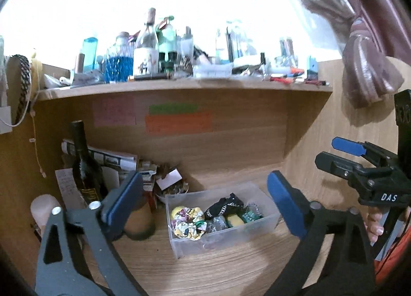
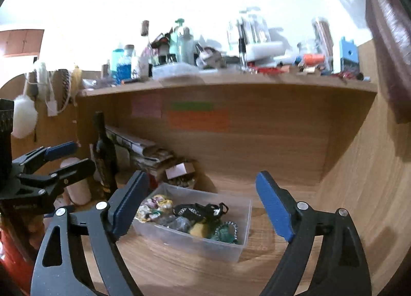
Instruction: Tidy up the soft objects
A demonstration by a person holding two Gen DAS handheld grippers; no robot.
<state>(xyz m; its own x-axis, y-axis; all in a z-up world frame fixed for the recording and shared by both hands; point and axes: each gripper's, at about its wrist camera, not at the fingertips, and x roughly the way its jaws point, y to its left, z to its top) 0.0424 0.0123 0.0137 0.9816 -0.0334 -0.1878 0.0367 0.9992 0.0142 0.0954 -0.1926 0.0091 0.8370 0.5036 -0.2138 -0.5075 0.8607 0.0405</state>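
On the wooden desk (image 1: 231,270), both claws hang open and empty above a clear bin.

Nearest, the left claw (image 1: 205,208) and right claw (image 2: 203,208) grip nothing; just beyond, the bin (image 2: 239,234) already holds scrunchies (image 1: 188,221) and other soft bits, so sorting looks mostly done. Farther back stand a dark bottle (image 1: 83,167) and a cluttered shelf (image 1: 179,85).

Clear plastic bin (image 1: 267,221) on tan wood-grain desk (image 1: 231,270): floral yellow/white scrunchies (image 1: 188,221), black item w/ white chain pattern (image 1: 223,206), green bits. Dk green bottle (image 1: 84,167). Pink, green, orange stickies (image 1: 178,122). Blue gripper pads (image 1: 286,204).
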